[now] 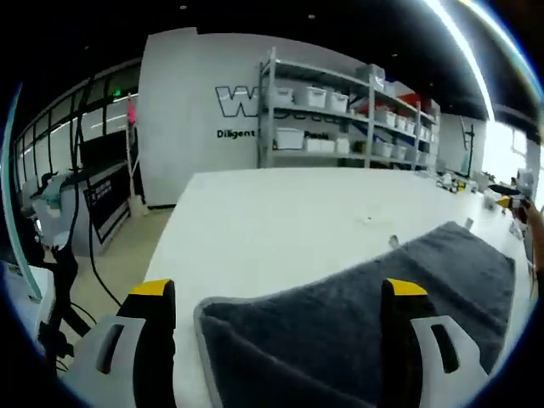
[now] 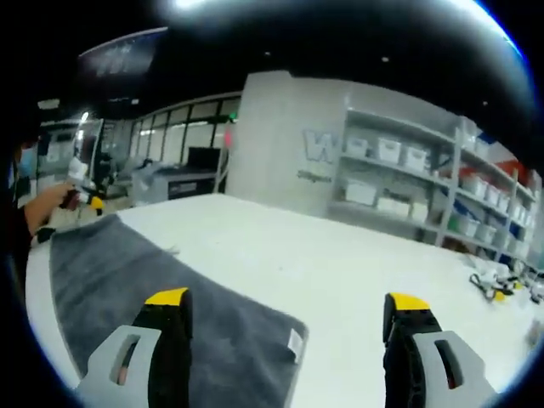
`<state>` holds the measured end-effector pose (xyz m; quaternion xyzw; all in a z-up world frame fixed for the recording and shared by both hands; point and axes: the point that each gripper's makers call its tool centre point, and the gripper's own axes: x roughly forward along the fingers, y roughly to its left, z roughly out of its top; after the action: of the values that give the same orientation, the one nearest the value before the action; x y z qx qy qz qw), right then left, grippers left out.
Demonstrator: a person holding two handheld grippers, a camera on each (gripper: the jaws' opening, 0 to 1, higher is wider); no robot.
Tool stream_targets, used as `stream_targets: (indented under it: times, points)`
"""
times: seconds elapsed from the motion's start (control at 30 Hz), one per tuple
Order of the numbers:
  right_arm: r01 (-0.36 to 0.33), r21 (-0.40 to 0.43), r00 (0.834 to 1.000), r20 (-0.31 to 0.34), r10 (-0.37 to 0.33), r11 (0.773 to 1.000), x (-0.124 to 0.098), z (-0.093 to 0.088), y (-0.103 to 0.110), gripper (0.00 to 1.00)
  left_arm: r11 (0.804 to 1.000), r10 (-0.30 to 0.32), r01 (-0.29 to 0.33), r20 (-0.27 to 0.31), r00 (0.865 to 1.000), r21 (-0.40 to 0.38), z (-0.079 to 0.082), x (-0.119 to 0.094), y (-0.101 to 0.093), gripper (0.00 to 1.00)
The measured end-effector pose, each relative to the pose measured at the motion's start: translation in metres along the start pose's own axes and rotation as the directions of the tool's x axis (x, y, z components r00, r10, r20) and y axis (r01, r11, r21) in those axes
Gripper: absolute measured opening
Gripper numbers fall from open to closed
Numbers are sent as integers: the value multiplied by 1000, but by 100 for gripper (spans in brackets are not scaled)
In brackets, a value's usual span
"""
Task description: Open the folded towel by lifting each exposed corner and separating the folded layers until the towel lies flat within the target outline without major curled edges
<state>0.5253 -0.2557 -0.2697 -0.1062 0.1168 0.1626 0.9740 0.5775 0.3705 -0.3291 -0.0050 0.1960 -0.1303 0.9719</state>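
Observation:
A dark grey towel (image 1: pixel 340 314) lies on the white table (image 1: pixel 255 221). In the left gripper view my left gripper (image 1: pixel 279 293) stands open over the towel's near corner, its yellow-tipped jaws wide apart with nothing between them. In the right gripper view the same towel (image 2: pixel 153 289) spreads from the left toward a corner with a small white tag (image 2: pixel 295 342). My right gripper (image 2: pixel 285 299) is open above that corner, holding nothing. At the far left of that view a person's hand holds the left gripper (image 2: pixel 89 202) over the towel's far end.
Metal shelves with white bins (image 1: pixel 340 110) stand against the back wall beyond the table. Small tools lie at the table's far right (image 2: pixel 497 285). Bare white tabletop (image 2: pixel 357 255) stretches past the towel. Cables and equipment (image 1: pixel 59 255) stand left of the table edge.

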Motion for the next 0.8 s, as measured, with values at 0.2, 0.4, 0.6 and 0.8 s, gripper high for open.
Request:
stream_targets:
  times: [0.2, 0.4, 0.6, 0.8]
  points:
    - [-31, -1, 999, -37, 31, 1000, 15, -5, 2, 93, 996, 48, -47, -18, 999, 72, -1, 5, -1, 97]
    - [-48, 25, 998, -29, 49, 999, 28, -5, 7, 89, 995, 84, -80, -70, 994, 57, -24, 19, 8, 92]
    - [-47, 38, 998, -49, 49, 998, 39, -11, 2, 88, 995, 102, -102, -67, 993, 16, -26, 26, 15, 87]
    - [-56, 59, 995, -84, 61, 997, 53, -26, 1, 86, 987, 157, -153, -100, 982, 46, -37, 31, 25, 82]
